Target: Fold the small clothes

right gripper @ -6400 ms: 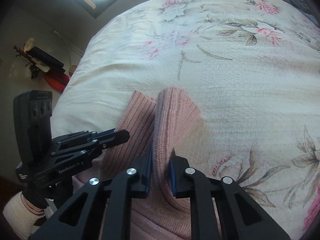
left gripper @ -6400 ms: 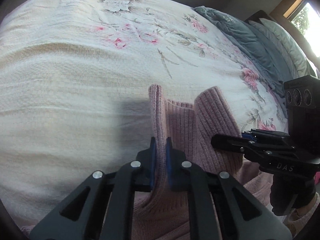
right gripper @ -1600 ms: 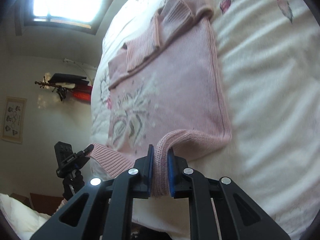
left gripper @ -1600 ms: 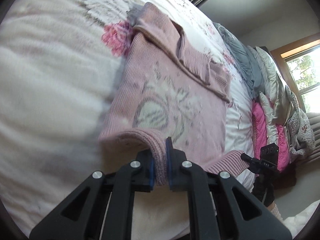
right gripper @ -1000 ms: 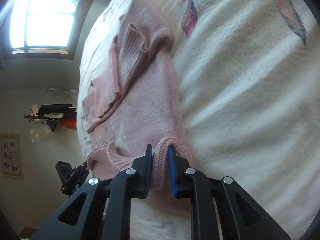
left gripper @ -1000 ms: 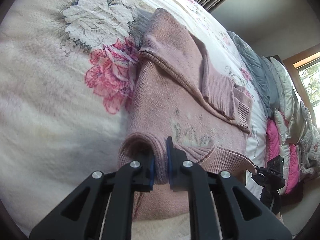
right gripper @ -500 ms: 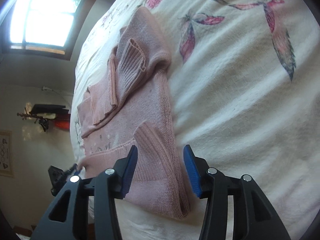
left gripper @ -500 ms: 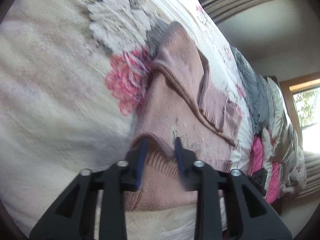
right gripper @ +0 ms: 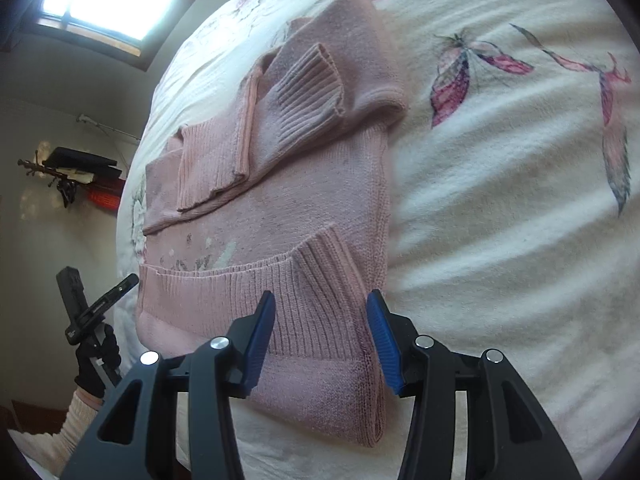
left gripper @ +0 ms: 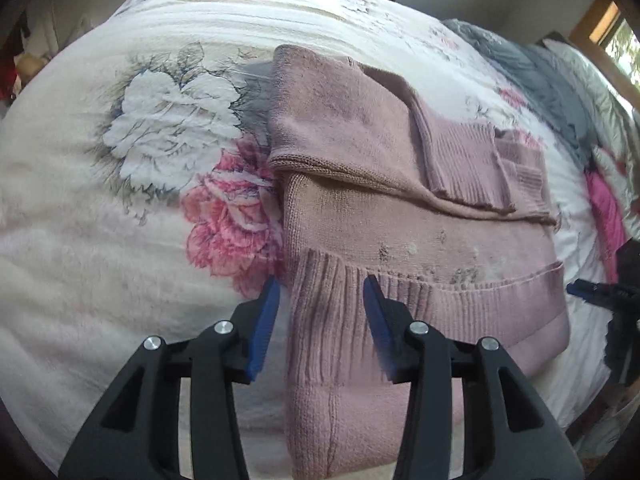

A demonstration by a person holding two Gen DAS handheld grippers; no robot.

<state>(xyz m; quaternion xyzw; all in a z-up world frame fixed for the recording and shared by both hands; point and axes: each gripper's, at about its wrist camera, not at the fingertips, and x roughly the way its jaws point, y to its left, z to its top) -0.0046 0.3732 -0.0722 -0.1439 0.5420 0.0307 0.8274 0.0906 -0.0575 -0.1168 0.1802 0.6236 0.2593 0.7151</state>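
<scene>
floral bedspread (left gripper: 120,240) holds folded pink sweater (left gripper: 400,240), no readable writing.

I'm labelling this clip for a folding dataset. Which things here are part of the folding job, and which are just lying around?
Part of the job:
- pink sweater, lying folded
- left gripper, open
- right gripper, open
- floral bedspread, the work surface

Lying about:
- grey blanket
- bright pink fabric at the bed's edge
- dark items on a wall rack

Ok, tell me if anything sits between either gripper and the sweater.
Nothing visible does. The left gripper and right gripper both hover with jaws open directly over the sweater's folded-up ribbed hem.
</scene>
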